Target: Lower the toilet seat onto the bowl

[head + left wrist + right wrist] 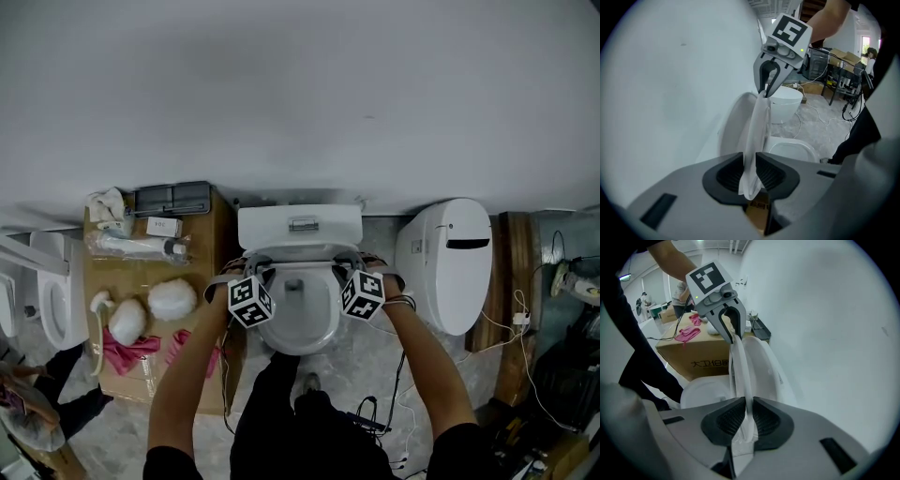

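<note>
1. Status: the toilet seat [757,131] stands upright over the bowl [305,345], tipped back toward the tank [267,227], so it's not lowered yet.
2. The left claw [752,176] pinches its left side edge and the right claw [749,420] pinches the right edge. My guess is two grips keep it level and stop it slamming down.
3. Room: grey marbled floor [361,358], plain white wall [300,94] behind, a cardboard box [131,281] just left of the bowl and another toilet [448,262] on its right.

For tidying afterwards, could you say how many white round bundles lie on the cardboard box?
2: one bundle near the box's right edge, the other bundle left of it by the pink cloth. None looks hidden.
</note>
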Motion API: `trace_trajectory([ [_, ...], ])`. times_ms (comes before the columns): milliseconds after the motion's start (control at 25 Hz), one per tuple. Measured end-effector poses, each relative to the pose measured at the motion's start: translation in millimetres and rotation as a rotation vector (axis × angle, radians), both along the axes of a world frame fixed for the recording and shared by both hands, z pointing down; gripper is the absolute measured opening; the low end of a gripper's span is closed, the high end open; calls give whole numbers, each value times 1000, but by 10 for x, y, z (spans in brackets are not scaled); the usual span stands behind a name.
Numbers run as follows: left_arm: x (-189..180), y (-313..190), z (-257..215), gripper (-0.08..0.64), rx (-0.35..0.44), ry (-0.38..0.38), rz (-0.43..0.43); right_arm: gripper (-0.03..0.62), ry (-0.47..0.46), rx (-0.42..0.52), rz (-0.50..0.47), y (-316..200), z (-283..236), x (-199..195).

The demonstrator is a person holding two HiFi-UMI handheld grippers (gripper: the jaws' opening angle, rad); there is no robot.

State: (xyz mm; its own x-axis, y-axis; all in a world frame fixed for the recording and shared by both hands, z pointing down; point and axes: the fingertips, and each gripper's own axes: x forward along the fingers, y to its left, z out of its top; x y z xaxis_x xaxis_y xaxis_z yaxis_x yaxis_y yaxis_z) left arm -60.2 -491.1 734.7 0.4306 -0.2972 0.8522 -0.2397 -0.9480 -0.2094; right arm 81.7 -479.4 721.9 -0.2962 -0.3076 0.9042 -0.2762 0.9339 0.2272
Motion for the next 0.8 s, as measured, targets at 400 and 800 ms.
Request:
trace_trajectory([
  [400, -19, 509, 22, 52, 12, -93, 147, 66, -2, -82, -116, 540, 46, -32],
  [800, -66, 1221, 190, 51, 29, -156, 279, 75, 16, -124, -224, 1276, 245, -87],
])
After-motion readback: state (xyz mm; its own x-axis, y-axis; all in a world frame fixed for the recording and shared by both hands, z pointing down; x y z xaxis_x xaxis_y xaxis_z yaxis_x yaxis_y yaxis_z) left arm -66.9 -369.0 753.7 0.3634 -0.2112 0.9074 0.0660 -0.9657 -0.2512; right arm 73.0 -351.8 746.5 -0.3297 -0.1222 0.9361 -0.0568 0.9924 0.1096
